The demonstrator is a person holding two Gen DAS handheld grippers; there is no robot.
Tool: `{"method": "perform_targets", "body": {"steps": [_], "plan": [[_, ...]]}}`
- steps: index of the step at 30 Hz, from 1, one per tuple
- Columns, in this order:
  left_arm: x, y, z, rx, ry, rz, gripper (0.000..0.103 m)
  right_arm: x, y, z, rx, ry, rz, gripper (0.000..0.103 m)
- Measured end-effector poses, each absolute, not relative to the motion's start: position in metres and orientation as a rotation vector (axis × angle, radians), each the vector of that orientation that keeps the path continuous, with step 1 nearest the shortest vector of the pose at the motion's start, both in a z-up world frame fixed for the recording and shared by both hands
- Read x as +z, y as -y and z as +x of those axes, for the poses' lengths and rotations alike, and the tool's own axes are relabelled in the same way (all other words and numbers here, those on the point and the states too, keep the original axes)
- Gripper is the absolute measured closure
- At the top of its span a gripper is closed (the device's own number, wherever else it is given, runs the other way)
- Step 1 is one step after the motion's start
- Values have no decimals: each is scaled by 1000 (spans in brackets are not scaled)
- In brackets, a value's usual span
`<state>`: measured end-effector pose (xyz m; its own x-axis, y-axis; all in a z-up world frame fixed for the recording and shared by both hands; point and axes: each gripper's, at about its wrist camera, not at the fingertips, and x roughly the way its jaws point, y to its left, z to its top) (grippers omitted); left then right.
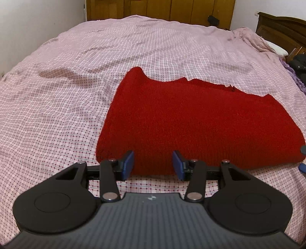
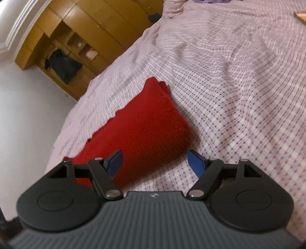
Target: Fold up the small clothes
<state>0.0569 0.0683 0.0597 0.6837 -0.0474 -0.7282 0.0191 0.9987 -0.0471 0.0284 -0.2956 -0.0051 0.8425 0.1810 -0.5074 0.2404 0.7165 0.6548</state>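
A red knitted garment [image 1: 193, 118] lies flat on the pink checked bedspread [image 1: 57, 107], partly folded, with an uneven far edge. My left gripper [image 1: 153, 162] is open and empty, just above the garment's near edge, left of its middle. In the right wrist view the garment [image 2: 141, 132] runs away to the upper left. My right gripper [image 2: 155, 162] is open and empty over the garment's near right corner. A bit of the right gripper [image 1: 303, 153] shows at the right edge of the left wrist view.
A wooden wardrobe [image 1: 162, 9] stands beyond the bed's far edge. A dark wooden headboard [image 1: 283, 32], a white pillow [image 1: 277, 47] and dark clothing [image 1: 300, 65] are at the far right. Open wooden shelves [image 2: 63, 57] hold a black bag.
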Motion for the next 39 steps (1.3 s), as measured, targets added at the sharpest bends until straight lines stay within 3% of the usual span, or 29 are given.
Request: {"method": "perform_targets", "body": {"steps": [6, 23, 24, 26, 29, 33, 39], "plan": [[59, -63, 57, -34, -821, -25, 50, -16, 287, 37, -54, -508, 820, 20], [65, -36, 54, -107, -806, -33, 50, -34, 289, 61, -80, -379, 967, 20], [65, -33, 55, -112, -806, -30, 50, -34, 288, 62, -77, -381, 958, 22], [65, -29, 56, -118, -806, -29, 50, -35, 289, 60, -90, -370, 965, 44], [64, -25, 57, -124, -805, -23, 50, -40, 296, 55, -57, -354, 1025, 60], [64, -22, 60, -125, -805, -15, 50, -37, 297, 55, -39, -350, 1032, 60], [65, -21, 64, -128, -801, -25, 50, -38, 296, 60, -54, -367, 1040, 48]]}}
